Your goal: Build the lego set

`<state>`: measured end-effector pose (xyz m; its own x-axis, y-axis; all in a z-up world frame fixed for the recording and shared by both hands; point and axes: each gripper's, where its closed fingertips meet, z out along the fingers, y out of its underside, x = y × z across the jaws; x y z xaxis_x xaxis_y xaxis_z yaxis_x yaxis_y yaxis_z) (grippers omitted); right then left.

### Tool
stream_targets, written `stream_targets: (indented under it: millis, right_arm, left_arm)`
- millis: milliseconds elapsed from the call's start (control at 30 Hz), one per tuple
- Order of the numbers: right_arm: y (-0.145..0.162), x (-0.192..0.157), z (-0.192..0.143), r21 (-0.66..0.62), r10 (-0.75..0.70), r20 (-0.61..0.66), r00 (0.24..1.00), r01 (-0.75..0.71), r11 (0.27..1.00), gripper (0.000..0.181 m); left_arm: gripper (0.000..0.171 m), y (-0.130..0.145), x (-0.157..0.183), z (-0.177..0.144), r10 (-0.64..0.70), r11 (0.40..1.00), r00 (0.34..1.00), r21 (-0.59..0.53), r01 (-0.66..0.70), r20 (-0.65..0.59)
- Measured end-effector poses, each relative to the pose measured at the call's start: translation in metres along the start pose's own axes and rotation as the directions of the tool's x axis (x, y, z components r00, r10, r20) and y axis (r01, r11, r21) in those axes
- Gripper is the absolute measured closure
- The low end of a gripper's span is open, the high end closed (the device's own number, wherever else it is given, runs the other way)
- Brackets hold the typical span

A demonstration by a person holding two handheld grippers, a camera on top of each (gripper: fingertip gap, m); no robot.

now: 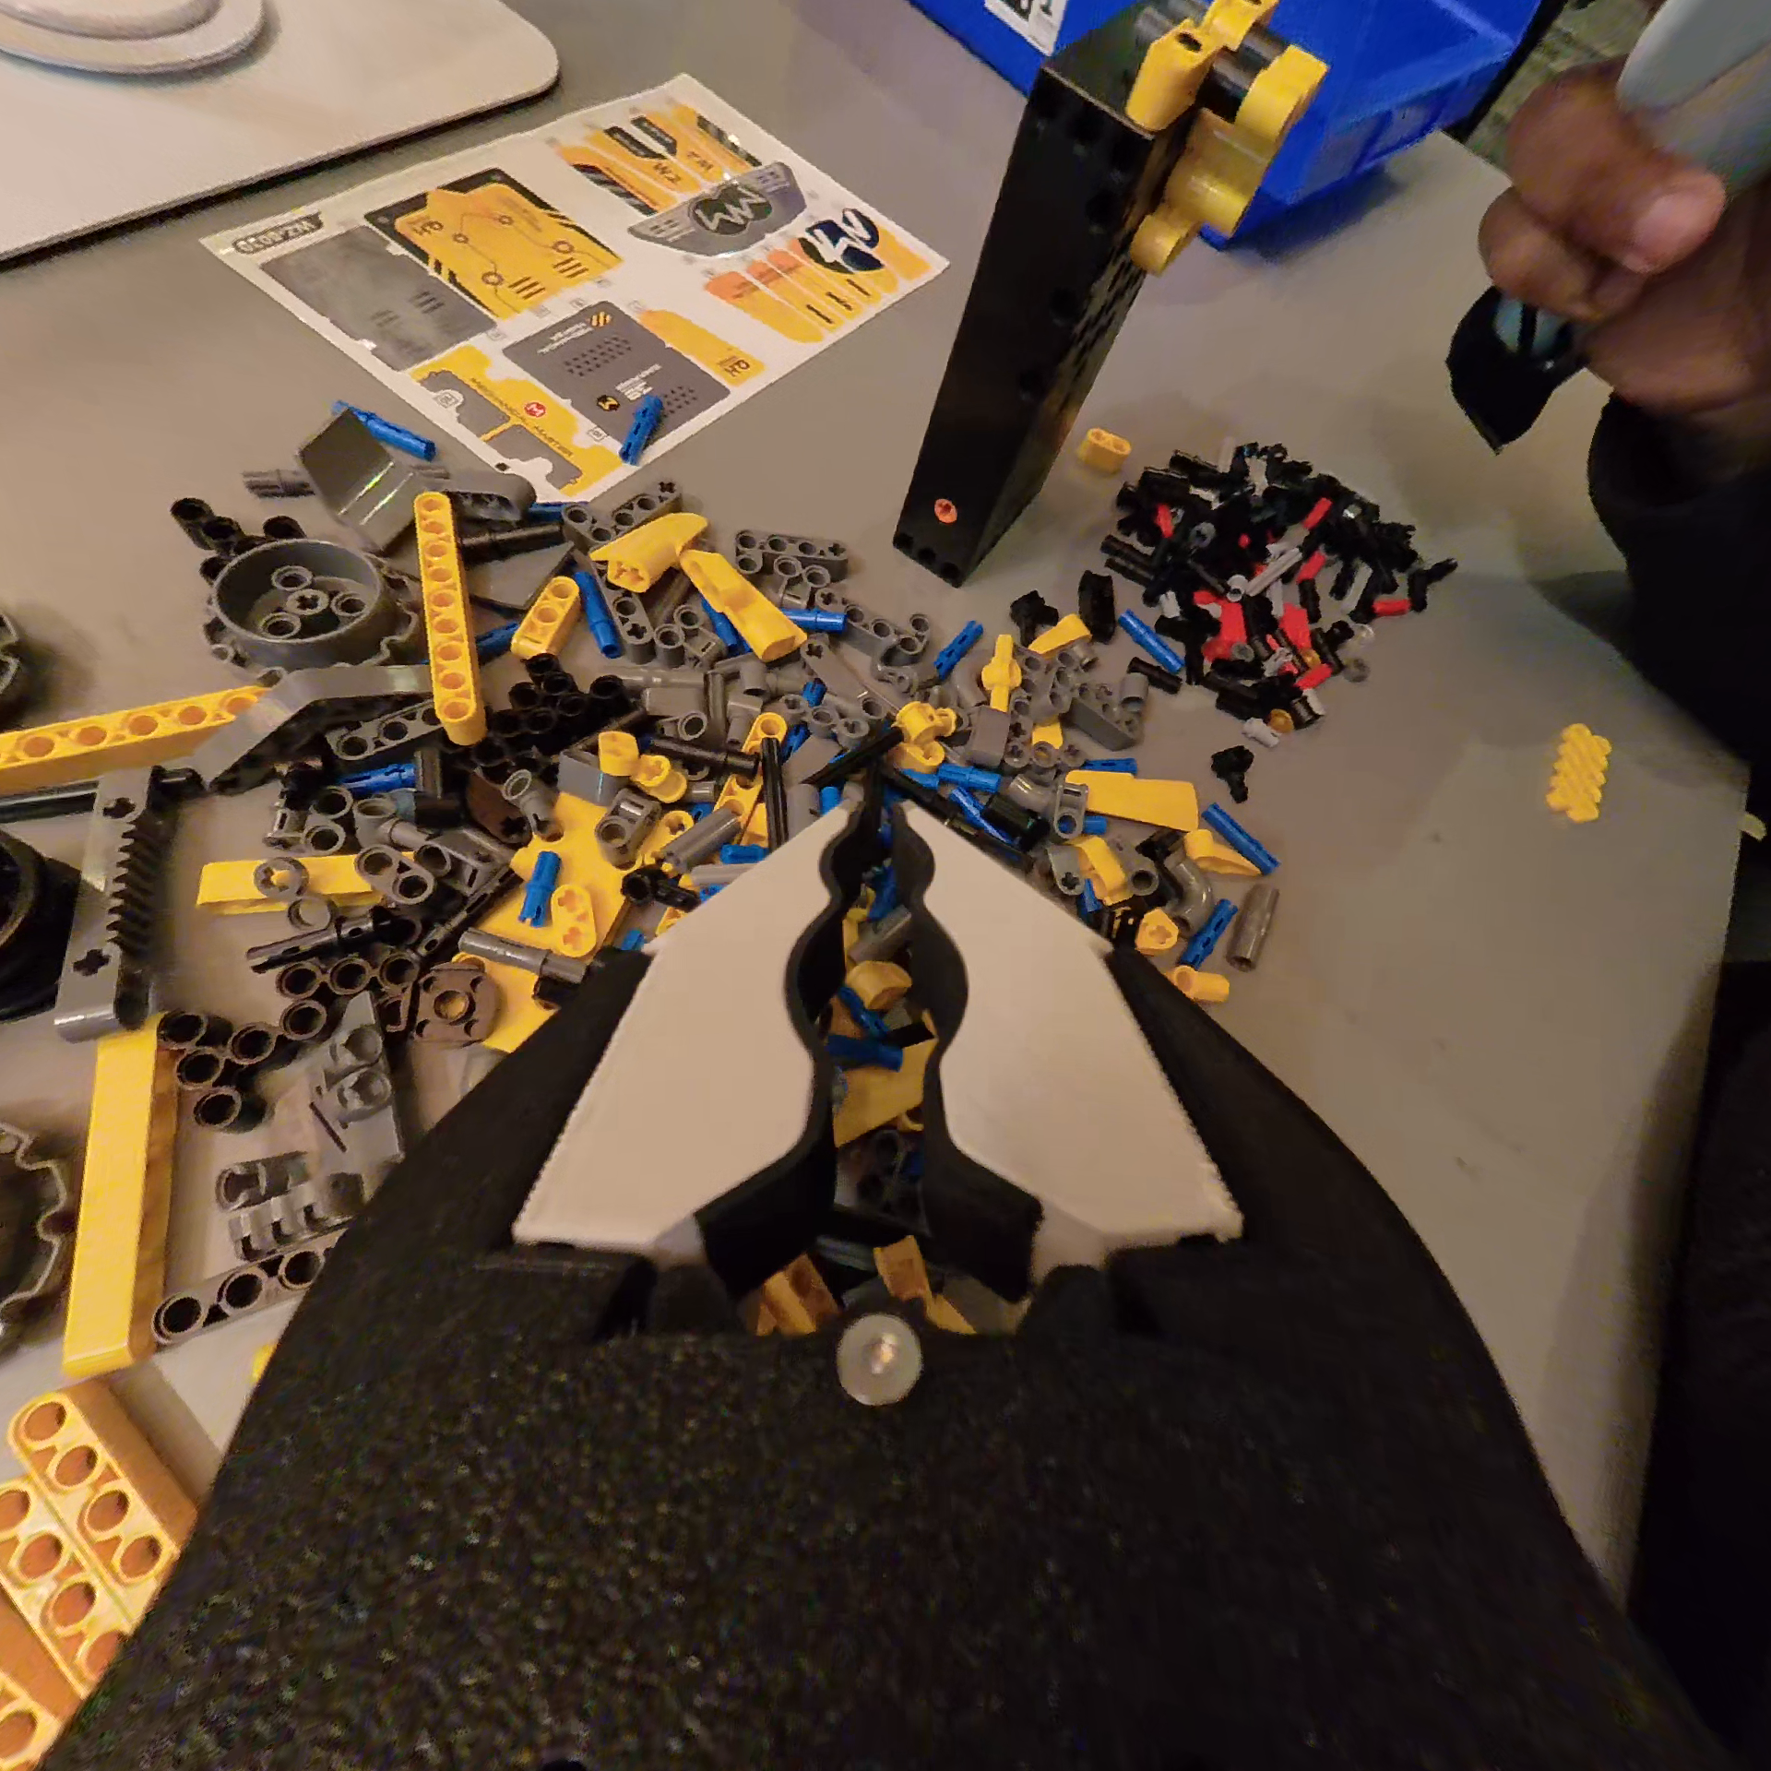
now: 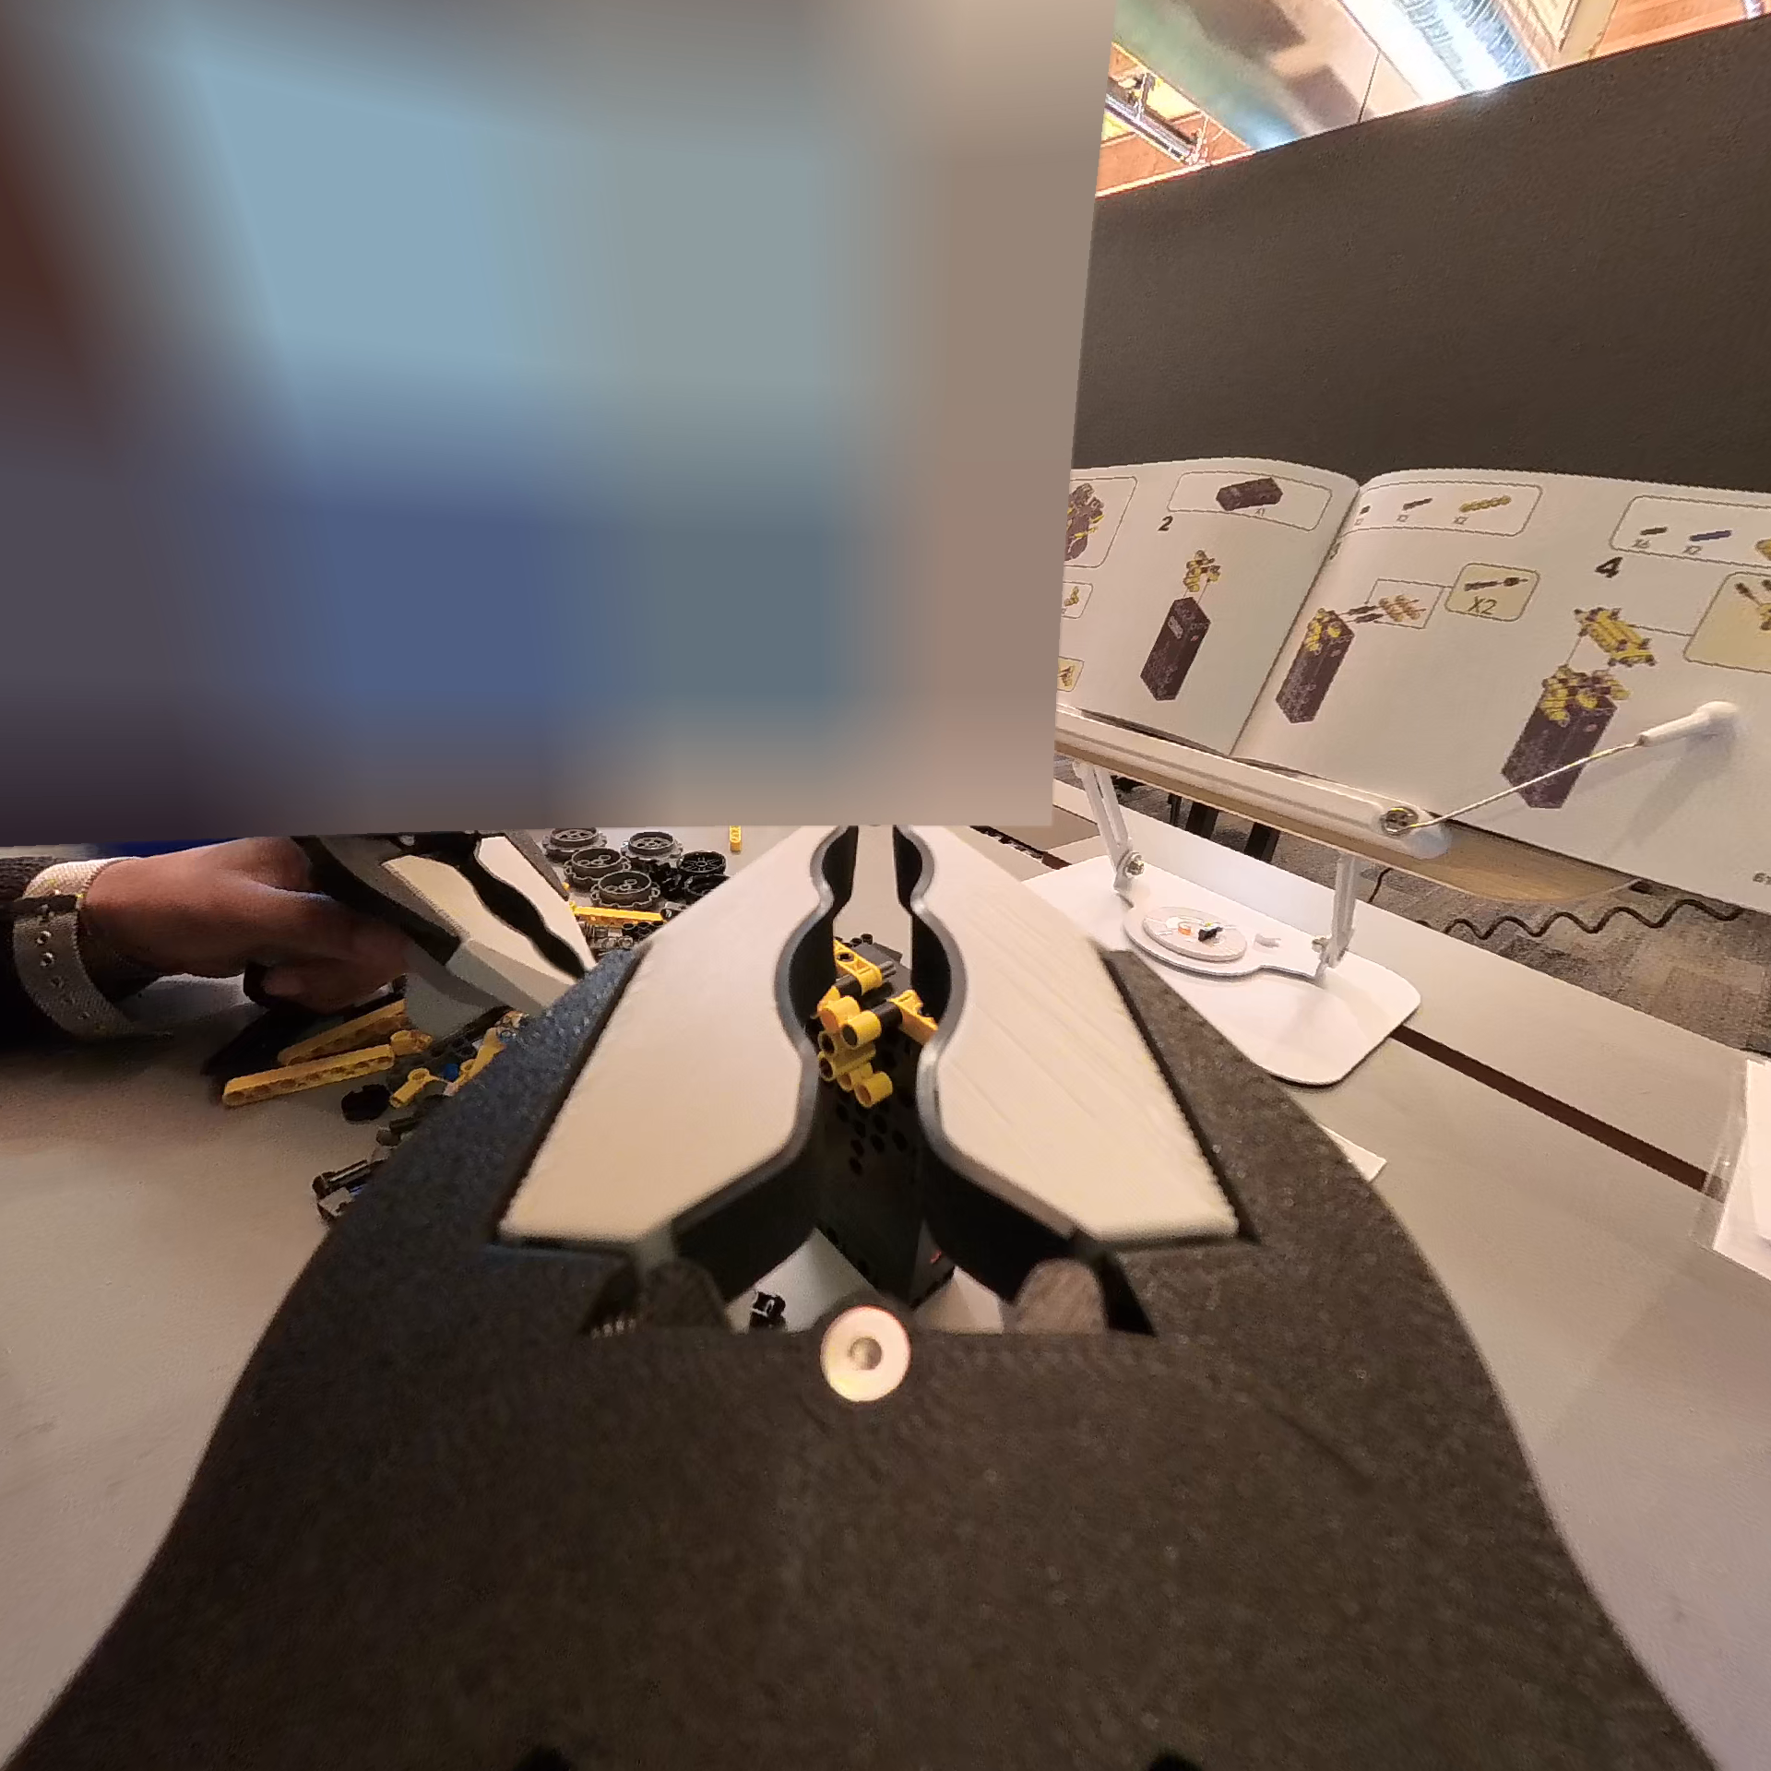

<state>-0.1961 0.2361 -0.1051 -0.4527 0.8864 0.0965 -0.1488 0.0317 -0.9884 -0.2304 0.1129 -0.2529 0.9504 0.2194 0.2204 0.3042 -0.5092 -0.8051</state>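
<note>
My left gripper (image 1: pixel 874 815) hovers over a heap of yellow, grey, black and blue building pieces (image 1: pixel 671 767). Its tips are pinched on a thin black pin (image 1: pixel 870 781) at the top of the heap. A tall black block (image 1: pixel 1035 316) with yellow connectors (image 1: pixel 1207 125) on top stands on the grey table beyond the heap. In the right wrist view that block (image 2: pixel 867 1140) shows through the gap between my fingers, beneath them. My right gripper (image 2: pixel 874 836) is nearly closed with nothing at its tips. The left gripper (image 2: pixel 561 963) shows there too, in a hand.
A small pile of black and red pins (image 1: pixel 1265 575) and a short yellow beam (image 1: pixel 1579 771) lie right of the heap. A sticker sheet (image 1: pixel 575 278) and a blue bin (image 1: pixel 1390 115) are behind it. An open instruction booklet (image 2: pixel 1437 623) rests on a white stand (image 2: pixel 1322 997). Spacing between my two grippers at the tips: around 20 centimeters.
</note>
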Motion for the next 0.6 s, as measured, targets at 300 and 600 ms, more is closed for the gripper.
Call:
stream_targets:
  millis: [300, 600]
  right_arm:
    - [-0.0003, 0.0001, -0.0004, 0.001, -0.001, 0.000, 1.000, 0.001, 1.000, 0.176]
    - [-0.0006, 0.0002, 0.0000, 0.003, -0.001, 0.000, 1.000, 0.001, 1.000, 0.176]
  left_arm:
    - [0.166, -0.0021, -0.0024, -0.0018, -0.022, 1.000, 1.000, 0.017, 0.022, -0.001]
    - [0.166, -0.0019, -0.0038, -0.0016, -0.027, 1.000, 1.000, 0.015, 0.027, 0.006]
